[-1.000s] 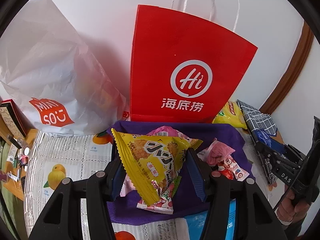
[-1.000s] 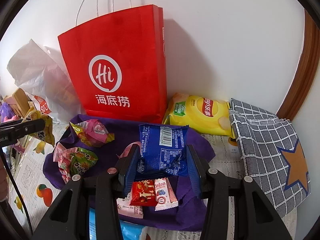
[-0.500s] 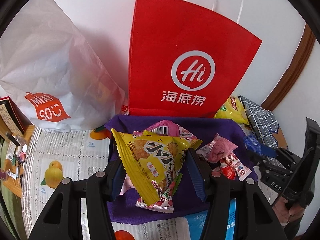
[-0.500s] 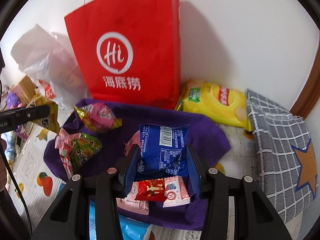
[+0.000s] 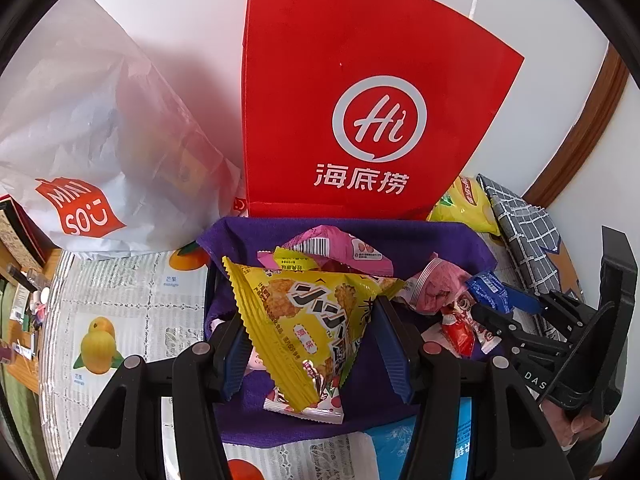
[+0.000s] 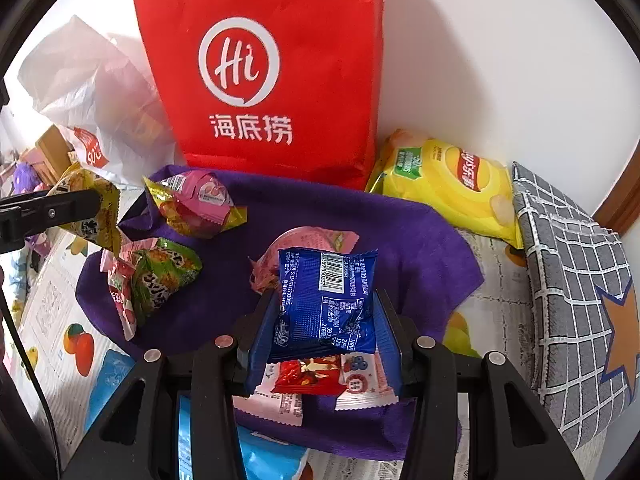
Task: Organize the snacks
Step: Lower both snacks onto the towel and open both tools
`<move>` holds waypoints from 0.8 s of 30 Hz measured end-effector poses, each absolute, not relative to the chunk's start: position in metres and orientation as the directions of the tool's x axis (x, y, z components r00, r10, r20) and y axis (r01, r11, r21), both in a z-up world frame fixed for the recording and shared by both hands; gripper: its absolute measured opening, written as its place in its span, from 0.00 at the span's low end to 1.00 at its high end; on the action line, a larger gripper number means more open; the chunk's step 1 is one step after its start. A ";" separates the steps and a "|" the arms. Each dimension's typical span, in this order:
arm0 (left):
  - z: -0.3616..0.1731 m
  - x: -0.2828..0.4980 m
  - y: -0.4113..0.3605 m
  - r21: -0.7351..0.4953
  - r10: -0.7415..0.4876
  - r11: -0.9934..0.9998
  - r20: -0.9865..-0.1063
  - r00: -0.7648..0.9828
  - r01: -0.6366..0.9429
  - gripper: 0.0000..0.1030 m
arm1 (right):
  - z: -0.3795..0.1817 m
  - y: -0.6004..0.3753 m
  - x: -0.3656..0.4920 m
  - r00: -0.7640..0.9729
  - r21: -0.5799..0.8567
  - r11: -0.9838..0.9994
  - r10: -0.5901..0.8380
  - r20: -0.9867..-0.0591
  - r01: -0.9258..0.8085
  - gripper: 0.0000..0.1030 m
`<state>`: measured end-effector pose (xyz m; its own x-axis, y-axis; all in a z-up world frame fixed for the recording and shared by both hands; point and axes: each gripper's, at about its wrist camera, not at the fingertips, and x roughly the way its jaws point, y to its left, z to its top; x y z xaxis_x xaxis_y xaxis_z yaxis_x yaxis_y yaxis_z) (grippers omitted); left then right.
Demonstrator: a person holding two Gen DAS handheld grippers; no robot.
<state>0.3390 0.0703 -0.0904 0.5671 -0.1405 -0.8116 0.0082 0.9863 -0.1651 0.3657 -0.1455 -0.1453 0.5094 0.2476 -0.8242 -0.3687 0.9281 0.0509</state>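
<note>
Carrying a snack in each hand, I have both loads clear of the purple cloth (image 6: 420, 240) now. My left gripper (image 5: 310, 332) is clenched on the yellow triangular crinkle-edged snack packet (image 5: 304, 316), and my right gripper (image 6: 324, 328) is clenched on the flat blue foil snack packet (image 6: 326, 300); neither has slipped over the last second. What has changed is the red paper carrier bag with white handles (image 5: 360, 100): it fills more of both views and its top edge runs out of the right one, so I am closing on it. I judge it the destination, though its mouth is not visible. Other snacks remain on the cloth.
</note>
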 end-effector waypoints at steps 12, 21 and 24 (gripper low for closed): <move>-0.101 0.344 0.061 -0.165 -0.152 0.986 -0.830 0.537 0.023 0.53 | -0.155 -0.136 0.367 0.488 0.019 0.922 0.222 -0.845 -0.386 0.45; -0.108 0.345 0.053 -0.167 -0.163 0.985 -0.841 0.516 0.040 0.53 | -0.161 -0.137 0.368 0.475 0.002 0.924 0.199 -0.857 -0.382 0.46; -0.111 0.346 0.052 -0.171 -0.168 0.984 -0.845 0.509 0.041 0.53 | -0.161 -0.137 0.369 0.475 0.002 0.924 0.198 -0.857 -0.382 0.46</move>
<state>0.3465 0.0517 -0.1105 0.5086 -0.1677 -0.8445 0.0413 0.9845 -0.1706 0.3688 -0.1371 -0.1607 0.4754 0.1981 -0.8572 -0.3818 0.9242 0.0018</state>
